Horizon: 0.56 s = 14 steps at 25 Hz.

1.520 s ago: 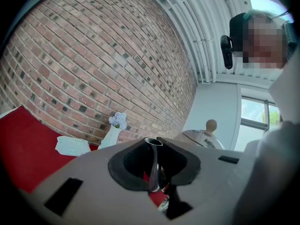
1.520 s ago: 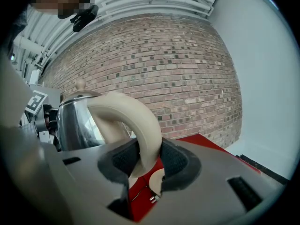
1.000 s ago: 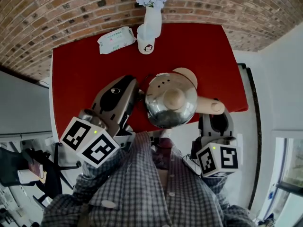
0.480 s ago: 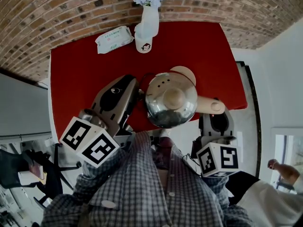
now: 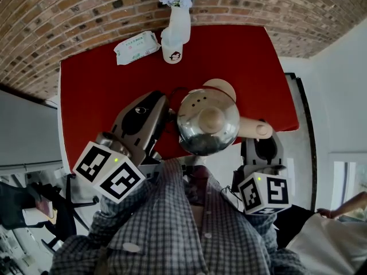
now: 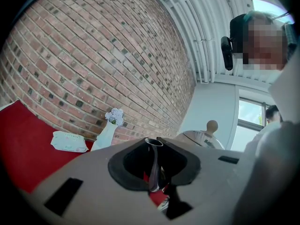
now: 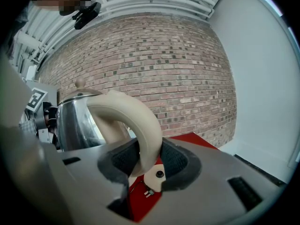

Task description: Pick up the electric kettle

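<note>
Sitting between two hand-held grippers, the electric kettle (image 5: 207, 122) — polished steel with a cream lid knob — is at the near edge of a red table (image 5: 103, 90). The right gripper (image 7: 147, 159) has its jaws fairly wide, clamped on the kettle's thick cream handle (image 7: 140, 121). The left gripper (image 6: 154, 170), on the kettle's opposite side, has its jaws narrow, closed on the thin metal spout (image 6: 153, 149).

Over the past second neither gripper nor the kettle has shifted; only a bystander's arm (image 5: 344, 206) has come in behind the right gripper. Both grips look settled, so the lift is probably the step in hand.

Only the gripper views show what each pair of jaws pinches. Only the head view shows a cream disc (image 5: 225, 86) just beyond the kettle and, further ahead of the grippers, a white vase (image 5: 179, 23), a cup (image 5: 172, 53) and a wipes packet (image 5: 136, 46). Whether the kettle touches the table, no view shows.
</note>
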Available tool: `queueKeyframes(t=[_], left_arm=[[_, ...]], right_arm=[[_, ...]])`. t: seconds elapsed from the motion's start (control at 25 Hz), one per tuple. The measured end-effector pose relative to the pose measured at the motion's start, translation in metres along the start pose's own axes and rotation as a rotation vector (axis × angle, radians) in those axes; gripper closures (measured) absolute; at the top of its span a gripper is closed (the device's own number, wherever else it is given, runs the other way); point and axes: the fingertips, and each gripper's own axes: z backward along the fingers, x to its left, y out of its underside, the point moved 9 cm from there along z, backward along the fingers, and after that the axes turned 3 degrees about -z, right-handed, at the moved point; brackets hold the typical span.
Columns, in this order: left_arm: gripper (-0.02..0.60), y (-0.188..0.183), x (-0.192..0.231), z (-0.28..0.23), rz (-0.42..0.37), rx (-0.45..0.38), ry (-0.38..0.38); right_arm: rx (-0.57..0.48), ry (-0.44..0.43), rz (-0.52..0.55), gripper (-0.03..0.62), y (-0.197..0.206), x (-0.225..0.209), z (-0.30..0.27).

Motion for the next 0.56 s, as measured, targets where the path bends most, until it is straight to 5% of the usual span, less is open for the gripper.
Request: queueKeyframes(t=[0.56], left_arm=[[0.522, 0.0024, -0.0014, -0.0003, -0.005, 0.007, 0.005]], right_arm=[[0.007, 0.005, 0.003, 0.453, 0.0032, -0.0014, 0.0021]])
